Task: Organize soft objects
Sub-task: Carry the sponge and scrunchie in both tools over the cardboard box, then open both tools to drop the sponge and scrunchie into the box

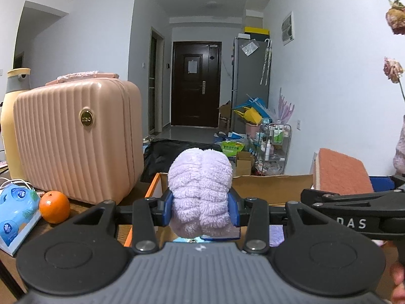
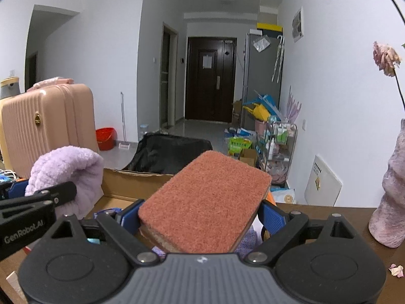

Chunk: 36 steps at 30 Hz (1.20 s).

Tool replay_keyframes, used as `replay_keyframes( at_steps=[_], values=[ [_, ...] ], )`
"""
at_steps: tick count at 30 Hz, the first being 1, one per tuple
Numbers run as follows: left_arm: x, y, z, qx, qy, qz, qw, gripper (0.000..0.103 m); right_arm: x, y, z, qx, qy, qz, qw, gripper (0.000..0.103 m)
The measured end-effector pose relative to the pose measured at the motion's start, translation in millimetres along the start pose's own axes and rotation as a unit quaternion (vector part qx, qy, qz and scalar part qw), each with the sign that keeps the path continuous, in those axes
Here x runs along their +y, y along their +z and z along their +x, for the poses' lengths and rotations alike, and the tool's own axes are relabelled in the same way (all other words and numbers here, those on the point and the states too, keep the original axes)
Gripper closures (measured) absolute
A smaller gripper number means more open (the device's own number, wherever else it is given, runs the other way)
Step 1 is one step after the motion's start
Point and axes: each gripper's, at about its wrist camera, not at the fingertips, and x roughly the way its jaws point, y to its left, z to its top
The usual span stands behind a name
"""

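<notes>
The left gripper [image 1: 201, 209] pinches a lilac towel [image 1: 200, 192] and the right gripper [image 2: 200, 217], spread wide, clamps a sponge [image 2: 202, 202] — both above the cardboard box [image 1: 273, 185]. Side by side, they could collide — or the loosely held sponge could slip onto the counter [image 2: 329, 212].

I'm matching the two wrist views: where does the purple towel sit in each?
Left wrist: purple towel at centre, gripped in the left gripper above the cardboard box.
Right wrist: towel at far left, beside the sponge.
Shared landmark: dark door down the hall.
</notes>
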Motion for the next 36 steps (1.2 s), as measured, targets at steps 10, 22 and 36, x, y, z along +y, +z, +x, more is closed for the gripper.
replay_keyframes(
  at_steps=[10, 22, 36],
  values=[
    [6.8, -4.0, 25.3, 0.032, 0.010, -0.003, 0.9994, 0.013, -6.4, -0.1, 22.3, 0.036, -0.009, 0.024, 0.999, 0.000],
    [15.1, -6.2, 24.4, 0.026, 0.045, -0.018, 0.9985, 0.000, -12.6, -2.5, 17.6, 0.033, -0.012, 0.039, 0.999, 0.000],
    [20.6, -7.2, 12.9, 0.029, 0.033, -0.027, 0.9986, 0.000, -16.2, -20.0, -13.1, 0.020, -0.017, 0.024, 0.999, 0.000]
  ],
)
